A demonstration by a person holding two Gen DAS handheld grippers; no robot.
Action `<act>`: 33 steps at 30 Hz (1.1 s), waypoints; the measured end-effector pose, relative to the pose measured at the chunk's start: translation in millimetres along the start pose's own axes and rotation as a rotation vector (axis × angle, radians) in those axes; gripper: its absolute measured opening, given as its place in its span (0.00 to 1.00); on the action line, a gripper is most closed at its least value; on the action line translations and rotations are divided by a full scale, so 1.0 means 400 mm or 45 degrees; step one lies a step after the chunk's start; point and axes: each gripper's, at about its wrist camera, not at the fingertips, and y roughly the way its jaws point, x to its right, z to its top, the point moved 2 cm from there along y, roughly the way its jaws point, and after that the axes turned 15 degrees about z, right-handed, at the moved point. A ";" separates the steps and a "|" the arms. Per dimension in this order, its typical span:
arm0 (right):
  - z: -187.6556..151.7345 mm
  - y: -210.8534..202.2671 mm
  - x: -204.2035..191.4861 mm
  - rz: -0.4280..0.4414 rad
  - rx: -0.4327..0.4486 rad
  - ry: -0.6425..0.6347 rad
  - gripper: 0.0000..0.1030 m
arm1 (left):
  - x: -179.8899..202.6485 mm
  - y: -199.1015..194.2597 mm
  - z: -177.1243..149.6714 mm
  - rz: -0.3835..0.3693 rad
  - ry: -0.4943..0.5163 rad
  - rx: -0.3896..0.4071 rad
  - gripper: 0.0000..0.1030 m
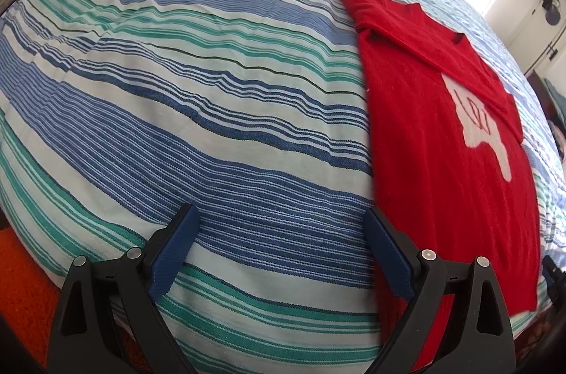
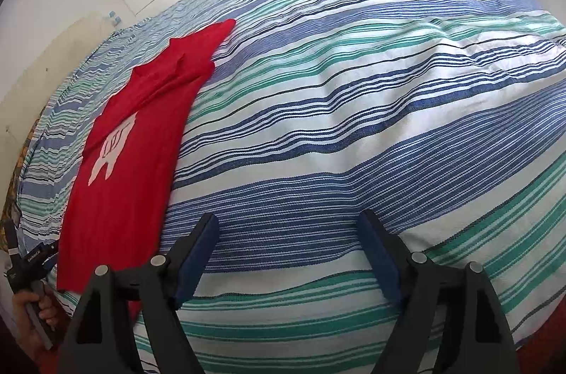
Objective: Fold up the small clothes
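The red T-shirt (image 1: pixel 442 126) lies flat on the striped bedspread (image 1: pixel 177 91), just right of the left gripper (image 1: pixel 281 215) and left of the right gripper (image 2: pixel 288 222). Both grippers' jaws are spread, holding nothing.

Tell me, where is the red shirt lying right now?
The red shirt lies flat on the striped bedspread, right of the left hand-held gripper and left of the right hand-held gripper.

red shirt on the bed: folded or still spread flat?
Partly folded. The red shirt has one side and sleeve turned in over its white print; its body still lies full length on the striped bedspread.
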 end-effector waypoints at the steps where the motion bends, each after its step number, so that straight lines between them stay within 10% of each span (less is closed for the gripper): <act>1: 0.000 0.000 0.000 0.000 0.000 0.000 0.78 | 0.001 0.000 0.001 0.000 0.002 0.000 0.92; 33: -0.001 0.001 -0.003 -0.001 0.000 -0.002 0.78 | 0.011 0.002 -0.001 0.028 0.035 0.001 0.93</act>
